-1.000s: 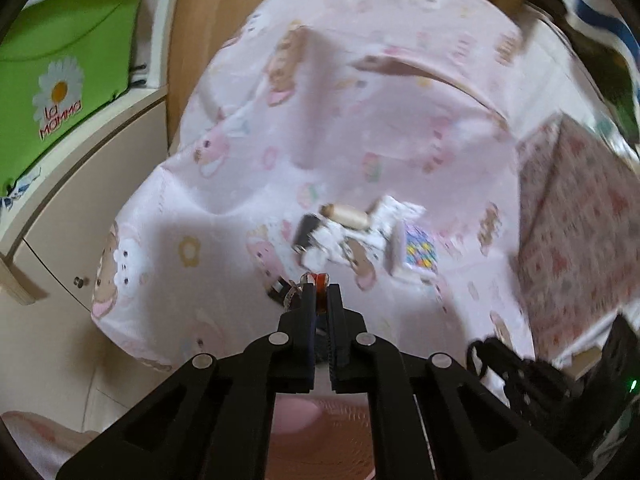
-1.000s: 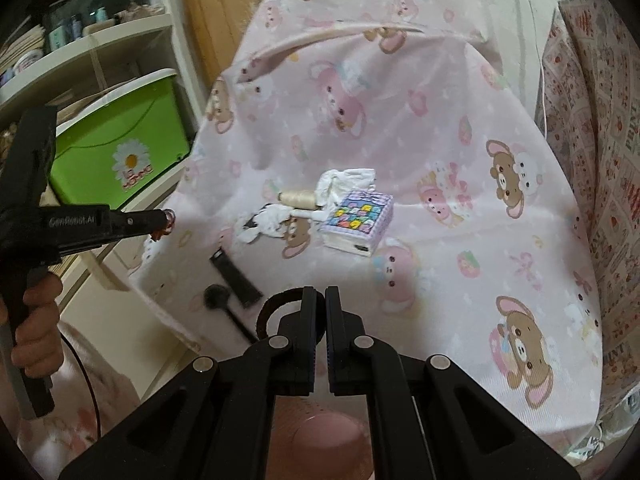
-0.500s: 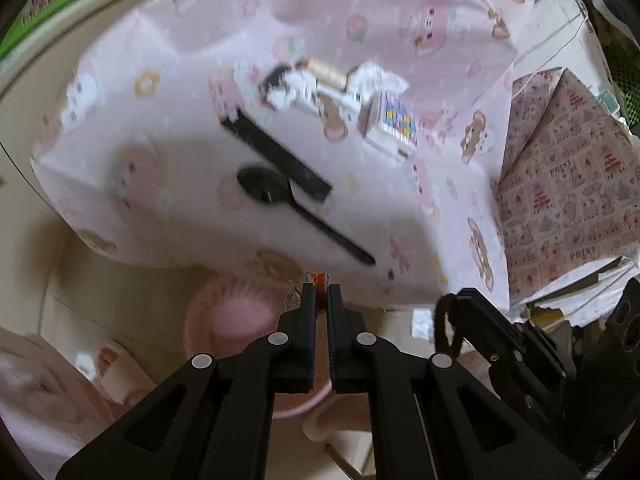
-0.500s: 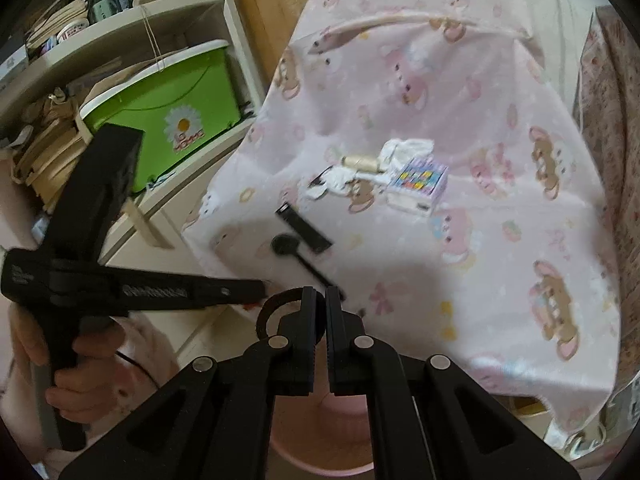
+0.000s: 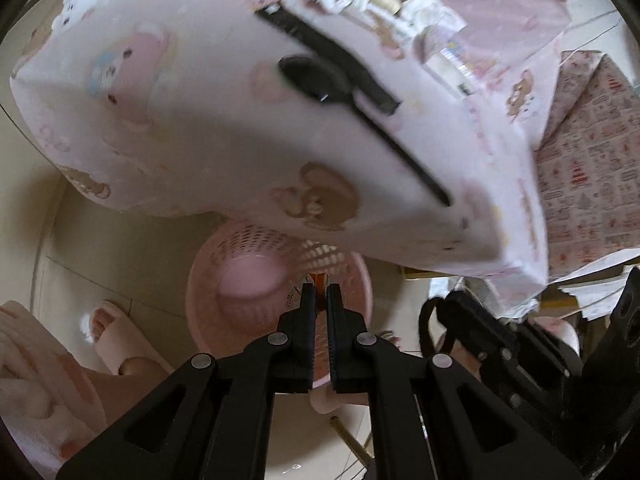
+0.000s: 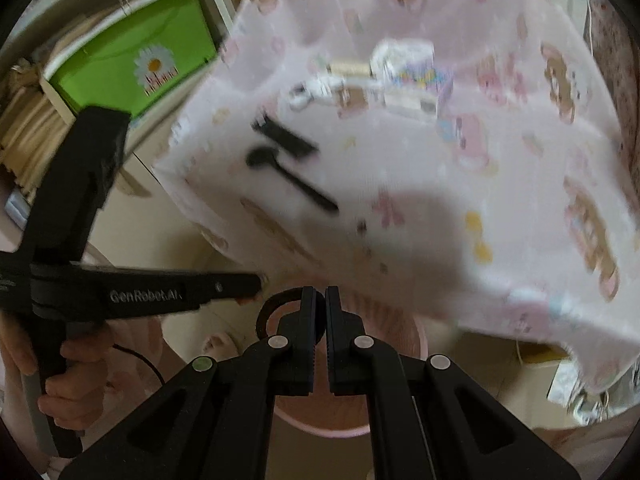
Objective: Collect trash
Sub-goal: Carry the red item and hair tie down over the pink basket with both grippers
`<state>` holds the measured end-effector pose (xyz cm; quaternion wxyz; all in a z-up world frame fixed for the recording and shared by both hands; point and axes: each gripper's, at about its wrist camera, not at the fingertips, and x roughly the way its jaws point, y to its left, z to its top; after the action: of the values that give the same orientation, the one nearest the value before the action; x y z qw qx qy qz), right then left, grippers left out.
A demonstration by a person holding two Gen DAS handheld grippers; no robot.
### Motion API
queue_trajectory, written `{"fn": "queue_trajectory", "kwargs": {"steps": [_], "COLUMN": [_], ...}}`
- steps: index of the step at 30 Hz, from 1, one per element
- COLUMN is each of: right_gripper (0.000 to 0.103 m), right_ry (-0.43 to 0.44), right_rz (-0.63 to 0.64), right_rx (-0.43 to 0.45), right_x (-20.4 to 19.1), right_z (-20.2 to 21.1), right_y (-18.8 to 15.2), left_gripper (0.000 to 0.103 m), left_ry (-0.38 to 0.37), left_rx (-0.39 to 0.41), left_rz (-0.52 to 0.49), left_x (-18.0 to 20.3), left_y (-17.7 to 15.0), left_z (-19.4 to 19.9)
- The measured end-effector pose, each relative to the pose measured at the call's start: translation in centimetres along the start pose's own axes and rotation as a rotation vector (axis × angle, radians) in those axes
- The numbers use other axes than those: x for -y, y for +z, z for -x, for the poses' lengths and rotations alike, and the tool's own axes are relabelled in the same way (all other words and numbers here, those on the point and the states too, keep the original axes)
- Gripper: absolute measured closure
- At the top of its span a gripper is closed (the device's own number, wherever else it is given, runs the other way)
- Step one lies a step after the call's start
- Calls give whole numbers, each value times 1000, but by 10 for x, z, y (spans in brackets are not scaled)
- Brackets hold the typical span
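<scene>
Your left gripper (image 5: 319, 289) pinches something small and reddish between its tips; your right gripper (image 6: 320, 296) is closed, its tips apparently empty.

Pink cartoon-print tablecloth (image 5: 200, 128); beige tiled floor (image 5: 120, 256).

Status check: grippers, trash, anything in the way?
Left gripper shut on small wrapper, over pink basket. Right gripper shut on black ring. Nothing blocking the drop.
</scene>
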<state>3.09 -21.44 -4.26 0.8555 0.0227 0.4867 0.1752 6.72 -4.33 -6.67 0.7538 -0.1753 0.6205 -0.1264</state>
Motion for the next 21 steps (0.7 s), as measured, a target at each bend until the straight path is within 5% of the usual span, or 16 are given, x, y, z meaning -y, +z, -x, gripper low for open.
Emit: {"fn": "queue_trajectory", "kwargs": {"steps": [21], "right_gripper": [98], "right_ry": [-118], "right_rz": [1], "right_rx": [-227], "right_x": [13], "right_z": [-94], "right_y": [-29], "left_gripper": [98], "left_ry": [127], "left_rx": [-210], "left_rz": [74], "left_x": [-39], "left_y": [-9], "left_z": [-92]}}
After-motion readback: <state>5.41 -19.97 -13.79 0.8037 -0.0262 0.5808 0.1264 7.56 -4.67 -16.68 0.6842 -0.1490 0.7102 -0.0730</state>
